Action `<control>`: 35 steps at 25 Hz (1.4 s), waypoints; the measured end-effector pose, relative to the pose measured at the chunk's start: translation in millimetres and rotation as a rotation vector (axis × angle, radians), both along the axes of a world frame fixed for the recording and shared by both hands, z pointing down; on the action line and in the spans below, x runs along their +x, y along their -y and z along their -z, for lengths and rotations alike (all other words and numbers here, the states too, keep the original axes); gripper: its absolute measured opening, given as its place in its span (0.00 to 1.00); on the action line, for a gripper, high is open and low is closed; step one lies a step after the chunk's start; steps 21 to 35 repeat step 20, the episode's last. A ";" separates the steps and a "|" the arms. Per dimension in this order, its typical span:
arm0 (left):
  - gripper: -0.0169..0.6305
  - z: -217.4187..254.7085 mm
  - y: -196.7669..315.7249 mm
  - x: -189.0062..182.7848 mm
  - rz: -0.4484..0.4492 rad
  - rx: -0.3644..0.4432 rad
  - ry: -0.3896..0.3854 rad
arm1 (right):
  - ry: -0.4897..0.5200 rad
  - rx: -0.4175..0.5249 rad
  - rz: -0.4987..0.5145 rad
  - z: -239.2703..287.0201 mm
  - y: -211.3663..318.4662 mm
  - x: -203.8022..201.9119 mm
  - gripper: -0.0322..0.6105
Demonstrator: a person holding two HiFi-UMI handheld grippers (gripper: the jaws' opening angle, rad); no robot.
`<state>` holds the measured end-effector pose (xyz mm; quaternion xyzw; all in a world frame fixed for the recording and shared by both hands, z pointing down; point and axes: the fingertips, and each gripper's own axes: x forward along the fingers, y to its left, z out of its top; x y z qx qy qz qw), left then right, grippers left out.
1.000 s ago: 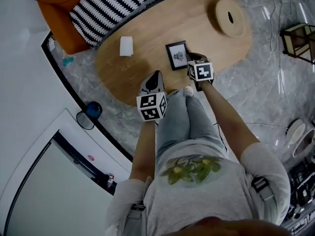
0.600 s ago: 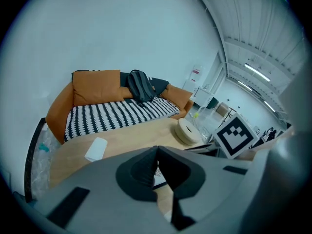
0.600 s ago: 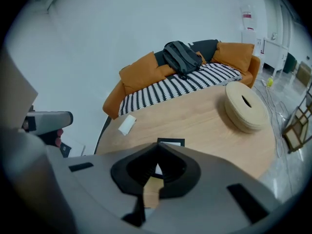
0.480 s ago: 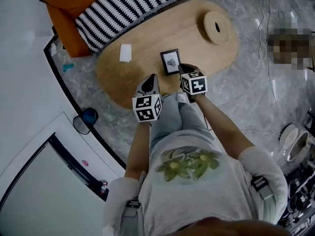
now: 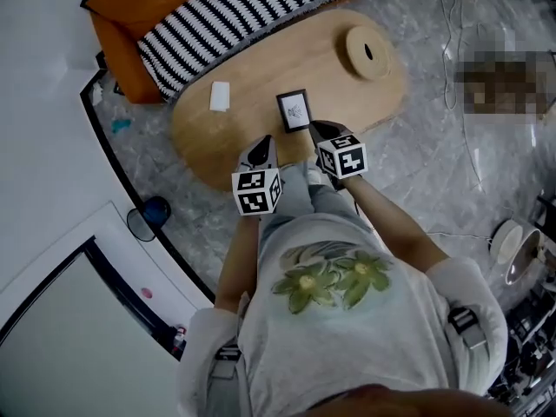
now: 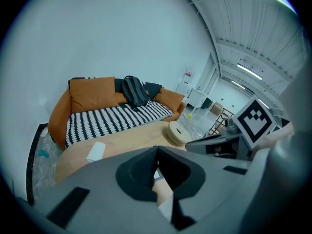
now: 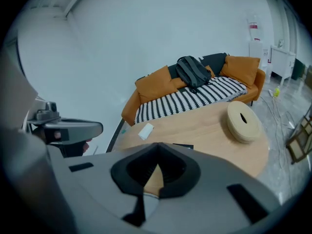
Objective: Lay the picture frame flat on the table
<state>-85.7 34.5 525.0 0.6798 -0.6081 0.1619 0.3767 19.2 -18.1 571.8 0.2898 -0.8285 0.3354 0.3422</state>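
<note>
The black picture frame [image 5: 294, 110] lies flat on the oval wooden table [image 5: 252, 120], near its front edge. In the right gripper view only the frame's thin dark edge [image 7: 183, 146] shows above the jaws. My right gripper [image 5: 320, 130] hovers just right of the frame's near corner, apart from it. My left gripper [image 5: 263, 148] is over the table's front edge, left of the frame. In both gripper views the jaws meet with nothing between them, on the left gripper [image 6: 157, 149] and the right gripper [image 7: 157, 145] alike.
A white card [image 5: 220, 96] lies on the table's left part. A round wooden disc [image 5: 367, 52] sits at its far right end. Behind the table is an orange sofa with a striped cushion [image 5: 243, 7]. Cables [image 5: 452, 76] trail on the marble floor to the right.
The head view has risen and drawn back, so everything looks smaller. Both grippers have come slightly back toward the body. The frame has not moved on the table.
</note>
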 end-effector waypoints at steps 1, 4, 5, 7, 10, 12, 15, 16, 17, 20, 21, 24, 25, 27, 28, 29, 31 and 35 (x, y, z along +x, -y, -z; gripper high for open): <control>0.05 3.3 -0.8 1.8 -0.003 0.006 0.000 | 0.008 0.008 0.003 6.6 -1.3 0.3 0.06; 0.05 12.9 -2.0 8.7 -0.017 0.026 0.004 | 0.030 0.034 0.005 24.7 -4.1 2.3 0.06; 0.05 15.6 -2.4 11.4 -0.021 0.033 0.005 | 0.037 0.042 0.003 30.1 -4.7 3.6 0.06; 0.05 20.6 -4.4 16.7 -0.029 0.044 0.007 | 0.050 0.056 -0.005 39.5 -6.9 7.2 0.06; 0.05 27.8 -7.8 22.8 -0.037 0.062 0.012 | 0.063 0.071 -0.020 49.6 -11.2 13.5 0.06; 0.05 32.0 -9.7 25.6 -0.039 0.074 0.016 | 0.065 0.082 -0.025 54.5 -14.0 17.7 0.06; 0.05 37.3 -15.2 30.8 -0.037 0.083 0.015 | 0.055 0.101 -0.023 59.7 -20.4 25.1 0.06; 0.05 38.9 -18.0 32.9 -0.036 0.084 0.013 | 0.053 0.106 -0.021 61.3 -23.2 27.4 0.06; 0.05 40.3 -21.4 35.3 -0.036 0.085 0.012 | 0.053 0.110 -0.020 62.9 -26.4 29.6 0.06; 0.05 43.7 -32.7 43.4 -0.037 0.088 0.010 | 0.056 0.118 -0.020 67.9 -36.5 36.6 0.06; 0.05 43.7 -32.7 43.4 -0.037 0.088 0.010 | 0.056 0.118 -0.020 67.9 -36.5 36.6 0.06; 0.05 43.7 -32.7 43.4 -0.037 0.088 0.010 | 0.056 0.118 -0.020 67.9 -36.5 36.6 0.06; 0.05 43.7 -32.7 43.4 -0.037 0.088 0.010 | 0.056 0.118 -0.020 67.9 -36.5 36.6 0.06; 0.05 43.7 -32.7 43.4 -0.037 0.088 0.010 | 0.056 0.118 -0.020 67.9 -36.5 36.6 0.06; 0.05 43.7 -32.7 43.4 -0.037 0.088 0.010 | 0.056 0.118 -0.020 67.9 -36.5 36.6 0.06; 0.05 43.7 -32.7 43.4 -0.037 0.088 0.010 | 0.056 0.118 -0.020 67.9 -36.5 36.6 0.06; 0.05 43.7 -32.7 43.4 -0.037 0.088 0.010 | 0.056 0.118 -0.020 67.9 -36.5 36.6 0.06; 0.05 43.7 -32.7 43.4 -0.037 0.088 0.010 | 0.056 0.118 -0.020 67.9 -36.5 36.6 0.06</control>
